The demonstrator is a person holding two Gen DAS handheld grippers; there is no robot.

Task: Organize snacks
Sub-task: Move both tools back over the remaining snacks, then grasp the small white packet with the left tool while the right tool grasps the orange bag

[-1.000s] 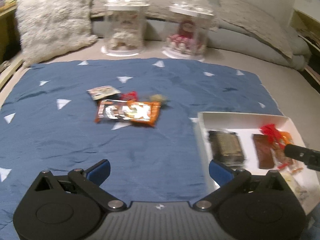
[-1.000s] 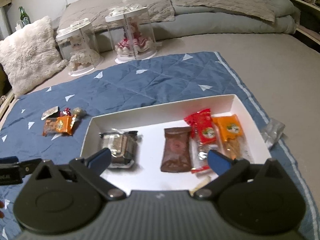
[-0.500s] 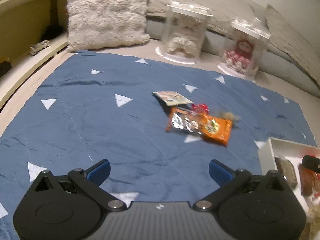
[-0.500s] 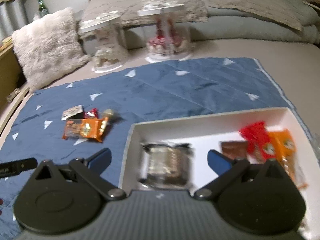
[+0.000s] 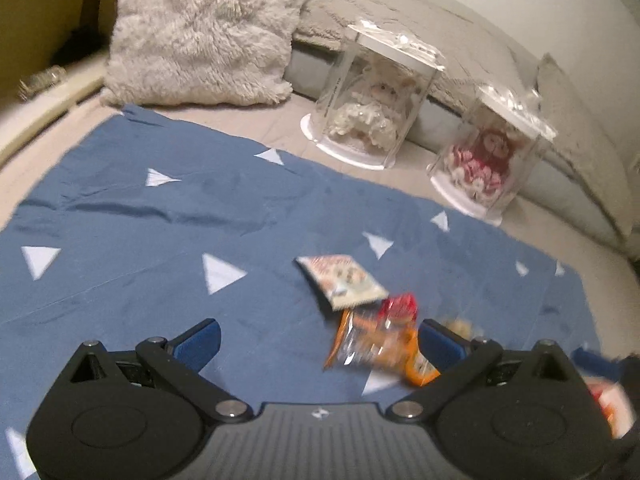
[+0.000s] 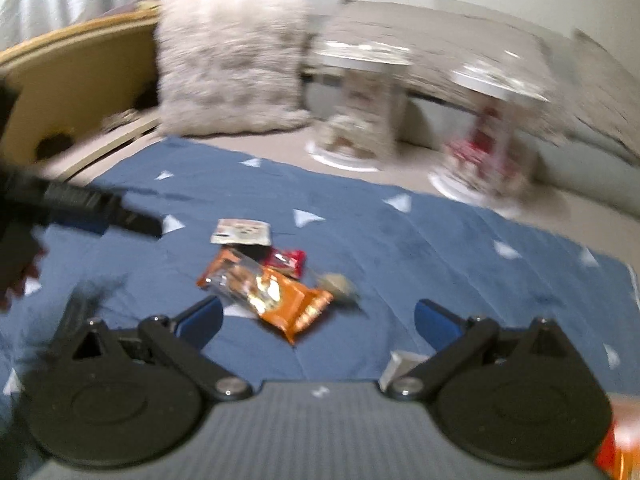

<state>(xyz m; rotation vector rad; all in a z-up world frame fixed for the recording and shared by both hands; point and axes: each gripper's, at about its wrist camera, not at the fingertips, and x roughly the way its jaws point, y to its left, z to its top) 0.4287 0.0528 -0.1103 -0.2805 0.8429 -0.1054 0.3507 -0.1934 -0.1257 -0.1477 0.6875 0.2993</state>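
Note:
An orange snack packet (image 6: 266, 294) lies on the blue cloth (image 6: 420, 248), with a small red packet (image 6: 286, 261), a white sachet (image 6: 242, 232) and a round wrapped sweet (image 6: 338, 283) beside it. My right gripper (image 6: 318, 318) is open and empty, just short of the orange packet. My left gripper (image 5: 318, 340) is open and empty; the orange packet (image 5: 376, 346), red packet (image 5: 398, 306) and white sachet (image 5: 344, 280) lie ahead near its right finger. Only a corner of the white tray (image 6: 400, 362) shows.
A fluffy cream pillow (image 5: 204, 36) and two clear doll cases (image 5: 378, 96) (image 5: 490, 156) stand behind the cloth. A wooden bed edge (image 6: 72, 92) runs at the left. The left gripper's finger (image 6: 96, 206) reaches into the right wrist view.
Both grippers have swung left, away from the tray and toward the loose snacks. The tray has nearly left both views. Both stay open.

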